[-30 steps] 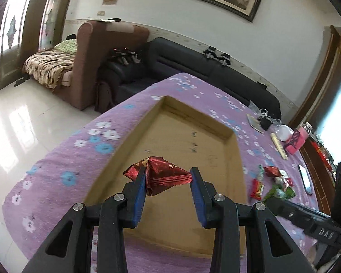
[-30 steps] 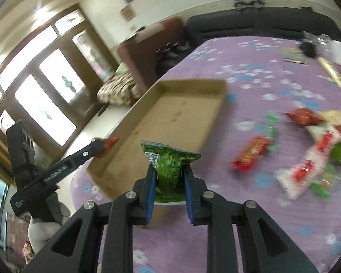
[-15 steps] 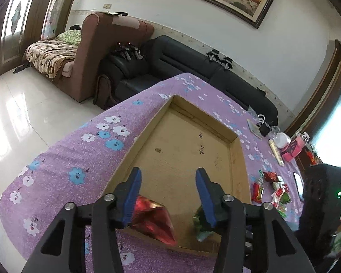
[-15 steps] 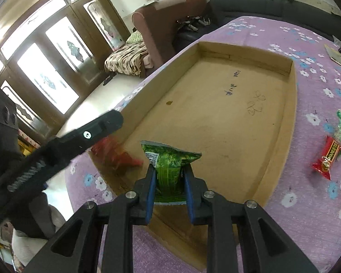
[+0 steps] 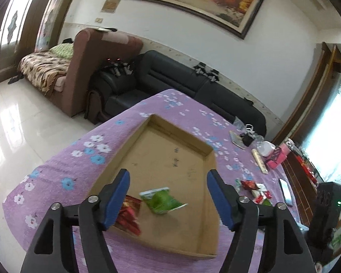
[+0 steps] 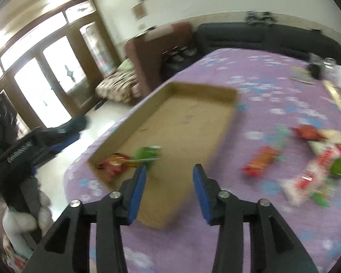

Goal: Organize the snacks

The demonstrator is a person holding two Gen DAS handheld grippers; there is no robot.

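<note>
A shallow cardboard tray (image 5: pixel 212 159) (image 6: pixel 225 127) lies on the purple flowered tablecloth. Inside its near end lie a green snack packet (image 5: pixel 161 201) (image 6: pixel 147 153) and a red snack packet (image 5: pixel 128 213) (image 6: pixel 112 162). My left gripper (image 5: pixel 168 195) hangs above that end with its jaws opening, and nothing sits between the blue pads. My right gripper (image 6: pixel 169 191) is also opening, empty, over the tray's near right rim. The view from it is motion-blurred. A pile of loose snacks (image 6: pixel 316 161) (image 5: pixel 254 190) lies on the cloth to the right of the tray.
At the table's far right are a white cup (image 5: pixel 267 147), a pink box (image 5: pixel 278 158), a phone (image 5: pixel 285 192) and a long flat stick (image 5: pixel 259 161). Black and brown sofas (image 5: pixel 170 77) stand beyond the table. The table edge drops to a tiled floor (image 5: pixel 22 122) on the left.
Both grippers let go of their packets: the red one, then the green one, dropped into the tray's near end. Both pairs of jaws widened and both grippers pulled back from the tray.
</note>
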